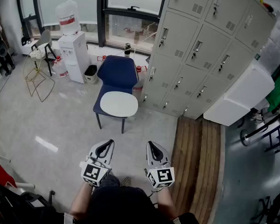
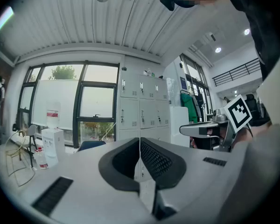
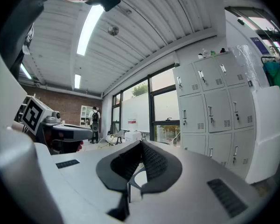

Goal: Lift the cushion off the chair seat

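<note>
The grey lockers (image 1: 200,45) standing right of the chair (image 1: 115,76) all have their doors closed, so I cannot see what is in them. Left of the chair stands a white water dispenser (image 1: 73,55) with a big bottle (image 1: 68,17) seated on top, and between dispenser and chair sits a small bin (image 1: 90,73) (I cannot make out its contents).

The chair is blue and stands on a pale grey floor (image 1: 60,120). Behind it runs a wall of dark-framed windows (image 1: 130,13). In front of it and to the right, along the foot of the lockers, lies a strip of wooden boards (image 1: 196,157). Far to the chair's left is a wire-frame stand (image 1: 37,76).

The cushion (image 1: 118,104) is a white oval lying flat on the chair seat. It covers most of the seat and nothing touches it. My left gripper (image 1: 110,143) and right gripper (image 1: 149,143) are side by side on the near side of the chair, well apart from it with bare floor between, and both point level toward it. The cushion lies more in line with the left one. Both have their jaws pressed together on nothing.
</note>
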`<action>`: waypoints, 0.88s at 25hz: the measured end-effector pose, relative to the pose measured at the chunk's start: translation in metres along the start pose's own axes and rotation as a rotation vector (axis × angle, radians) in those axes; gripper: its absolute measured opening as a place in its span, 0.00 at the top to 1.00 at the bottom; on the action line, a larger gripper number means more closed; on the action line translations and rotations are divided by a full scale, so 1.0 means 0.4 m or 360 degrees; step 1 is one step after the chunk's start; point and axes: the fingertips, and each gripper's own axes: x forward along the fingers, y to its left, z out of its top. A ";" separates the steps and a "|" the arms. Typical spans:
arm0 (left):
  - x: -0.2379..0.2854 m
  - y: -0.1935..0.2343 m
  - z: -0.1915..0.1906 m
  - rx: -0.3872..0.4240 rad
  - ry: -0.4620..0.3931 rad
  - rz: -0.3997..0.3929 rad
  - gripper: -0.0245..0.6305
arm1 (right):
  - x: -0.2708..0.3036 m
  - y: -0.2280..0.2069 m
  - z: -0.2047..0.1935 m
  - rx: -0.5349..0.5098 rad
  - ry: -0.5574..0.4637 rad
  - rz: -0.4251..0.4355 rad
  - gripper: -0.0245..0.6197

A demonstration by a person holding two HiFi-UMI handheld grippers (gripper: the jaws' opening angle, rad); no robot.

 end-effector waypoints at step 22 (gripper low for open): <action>0.026 0.007 -0.005 0.0025 0.0034 0.0026 0.93 | 0.043 -0.008 -0.016 -0.0037 -0.0024 0.0053 0.92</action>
